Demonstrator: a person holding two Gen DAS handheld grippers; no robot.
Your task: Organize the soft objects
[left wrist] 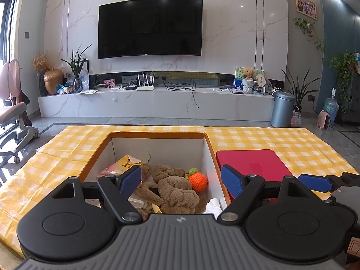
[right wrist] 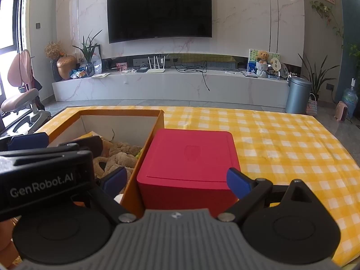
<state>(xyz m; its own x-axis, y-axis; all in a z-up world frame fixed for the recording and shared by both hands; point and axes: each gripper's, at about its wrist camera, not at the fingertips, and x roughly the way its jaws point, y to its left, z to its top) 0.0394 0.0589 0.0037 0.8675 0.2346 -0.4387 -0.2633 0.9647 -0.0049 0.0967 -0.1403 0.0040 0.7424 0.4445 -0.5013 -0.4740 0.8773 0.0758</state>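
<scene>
Over on the left side of the tabletop [left wrist: 281, 141], which has a yellow and white checked cloth on it, there's an open cardboard box [left wrist: 157, 134] with orange outer walls and white inside. The left tongs [left wrist: 181, 181] hang right over its near edge, spread wide and gripping nothing, one blue pad above the box's contents and the other over the box's right wall. Down inside the box it's a jumble: a yellow snack packet [left wrist: 131, 161] toward the back left, a brown fluffy plush thing [left wrist: 174, 189] sprawled across the middle, and a little crocheted orange fruit [left wrist: 198, 179] with a green top tucked against the right inner wall, touching the plush. There's some crumpled white stuff in the near corner too, can't tell what it is. Just beside the box on the right, pretty much touching its wall, sits a closed red box [right wrist: 191, 157] with a flat lid. The right tongs [right wrist: 176, 180] are lined up in front of it, also spread wide and empty, with the blue pads on either side of the red box's near face but not pressing on it.
</scene>
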